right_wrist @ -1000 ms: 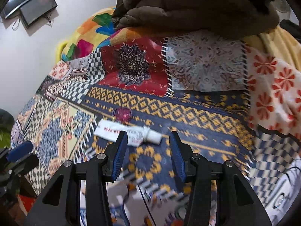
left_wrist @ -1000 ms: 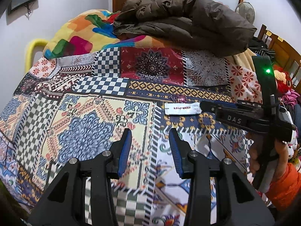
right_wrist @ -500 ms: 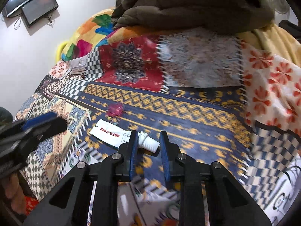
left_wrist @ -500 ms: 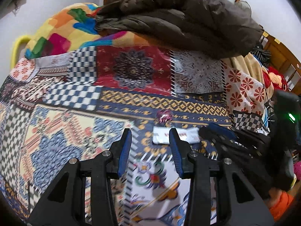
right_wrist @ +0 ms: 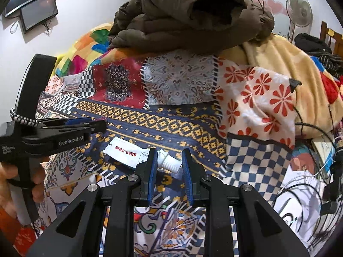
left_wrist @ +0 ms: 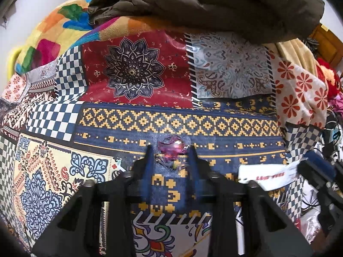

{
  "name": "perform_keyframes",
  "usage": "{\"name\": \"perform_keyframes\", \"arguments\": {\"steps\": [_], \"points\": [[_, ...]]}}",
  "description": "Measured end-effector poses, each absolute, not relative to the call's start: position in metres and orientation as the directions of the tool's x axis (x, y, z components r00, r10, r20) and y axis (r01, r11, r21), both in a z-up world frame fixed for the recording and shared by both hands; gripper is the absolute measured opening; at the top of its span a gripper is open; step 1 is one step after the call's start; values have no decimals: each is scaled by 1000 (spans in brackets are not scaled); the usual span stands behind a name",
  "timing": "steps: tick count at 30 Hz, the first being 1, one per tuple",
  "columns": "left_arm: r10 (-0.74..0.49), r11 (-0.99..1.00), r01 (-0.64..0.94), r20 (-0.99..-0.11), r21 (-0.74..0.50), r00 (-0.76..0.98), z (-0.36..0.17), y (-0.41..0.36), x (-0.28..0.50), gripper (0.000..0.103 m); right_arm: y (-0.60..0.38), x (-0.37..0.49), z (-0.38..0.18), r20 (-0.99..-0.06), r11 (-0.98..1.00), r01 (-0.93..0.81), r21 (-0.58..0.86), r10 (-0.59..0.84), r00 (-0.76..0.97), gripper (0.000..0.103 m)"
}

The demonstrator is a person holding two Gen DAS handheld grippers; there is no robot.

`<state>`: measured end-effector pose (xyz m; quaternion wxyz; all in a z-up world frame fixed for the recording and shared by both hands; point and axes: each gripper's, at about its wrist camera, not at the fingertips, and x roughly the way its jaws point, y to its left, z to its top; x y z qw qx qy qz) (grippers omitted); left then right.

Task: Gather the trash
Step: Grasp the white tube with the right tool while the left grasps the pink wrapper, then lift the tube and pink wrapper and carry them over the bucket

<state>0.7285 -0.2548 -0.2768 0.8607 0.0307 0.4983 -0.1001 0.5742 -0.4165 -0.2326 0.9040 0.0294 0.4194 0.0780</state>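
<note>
A crumpled pink wrapper [left_wrist: 173, 148] lies on the patterned bedspread [left_wrist: 175, 124]. My left gripper [left_wrist: 170, 153] is open, its fingertips on either side of the wrapper. A flattened white tube with red lettering [right_wrist: 137, 153] lies to the right of it and also shows in the left wrist view [left_wrist: 268, 176]. My right gripper [right_wrist: 168, 158] is open, with the tube's white cap end between its blue pads. The left gripper [right_wrist: 94, 125] shows side-on in the right wrist view; the wrapper is hidden there.
A brown padded jacket [left_wrist: 214, 6] is heaped at the back of the bed on a bright fleece blanket [left_wrist: 60, 34]. A yellow blanket [right_wrist: 278, 60], cables [right_wrist: 310, 128] and clutter lie at the right. A fan [right_wrist: 299, 6] stands behind.
My left gripper has moved forward and down until its fingers straddle the pink wrapper. My right gripper has opened wider around the tube's cap end.
</note>
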Motion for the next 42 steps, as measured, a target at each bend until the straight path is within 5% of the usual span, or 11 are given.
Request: {"name": "perform_keyframes", "arguments": {"steps": [1, 2, 22, 42], "points": [[-146, 978, 205, -863, -51, 483, -277, -254, 728, 24, -417, 574, -231, -753, 987, -115, 114, 161, 638, 21], [-166, 974, 215, -864, -69, 475, -277, -254, 727, 0, -418, 574, -230, -751, 987, -113, 114, 160, 640, 21], [-235, 962, 248, -810, -114, 538, -189, -229, 648, 0, -402, 539, -180, -727, 985, -120, 124, 172, 665, 21], [-103, 994, 104, -732, -45, 673, -70, -99, 460, 0, -291, 439, -93, -664, 946, -311, 92, 291, 689, 21]]}}
